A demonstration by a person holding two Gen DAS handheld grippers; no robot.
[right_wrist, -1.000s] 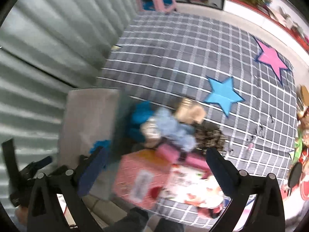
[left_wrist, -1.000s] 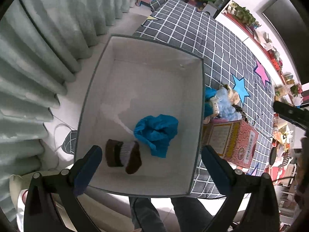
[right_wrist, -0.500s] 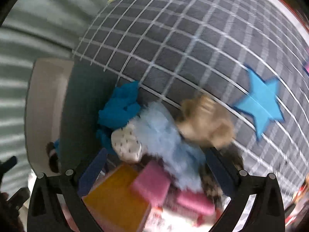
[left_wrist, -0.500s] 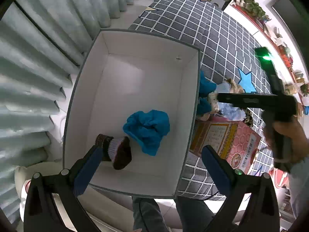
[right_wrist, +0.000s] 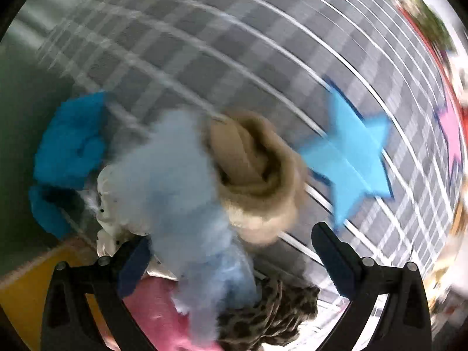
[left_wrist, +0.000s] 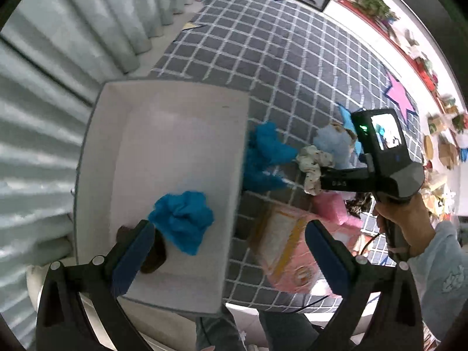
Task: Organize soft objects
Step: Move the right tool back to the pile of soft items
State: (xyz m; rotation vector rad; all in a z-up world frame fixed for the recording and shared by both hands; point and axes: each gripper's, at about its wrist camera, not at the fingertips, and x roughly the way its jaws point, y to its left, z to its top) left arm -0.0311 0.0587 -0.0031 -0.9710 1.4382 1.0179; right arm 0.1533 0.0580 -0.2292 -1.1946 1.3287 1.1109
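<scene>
— Since the white rectangular storage box [left_wrist: 163, 175] is already holding a crumpled bright-blue cloth [left_wrist: 182, 219] and a dark brown sock roll [left_wrist: 152, 251], why is the left gripper [left_wrist: 222, 260] just hanging over it?

— It is carrying nothing. Its blue-padded jaws are standing wide apart, one pad over the box's near corner, the other over the pink printed carton [left_wrist: 292, 251] outside the wall. I judge it is waiting while the other hand is fetching.

— And the right gripper [right_wrist: 231, 260]?

— It is pointing down into the heap beside the box, jaws spread wide and gripping nothing. Between them is sitting a fluffy pale-blue plush piece [right_wrist: 187, 187], with a rolled beige knitted bundle [right_wrist: 251, 175] touching it on one side and a cream speckled fabric item [right_wrist: 117, 204] on the other. That view is blurred, so finer contact is hard to tell.

— How is the hand posed?

— In the left view, the person's right hand [left_wrist: 400, 219] is gripping the dark handle from below, the wrist bent so the tool is reaching sideways toward the box and the pile.

— Why is everything bunched there?

— Probably for short transfers: a second bright-blue cloth [left_wrist: 263, 158] is lying right against the box's outer wall on the grey grid-patterned rug [left_wrist: 278, 58], and a leopard-print fabric piece [right_wrist: 269, 316] is lying under the plush.
</scene>
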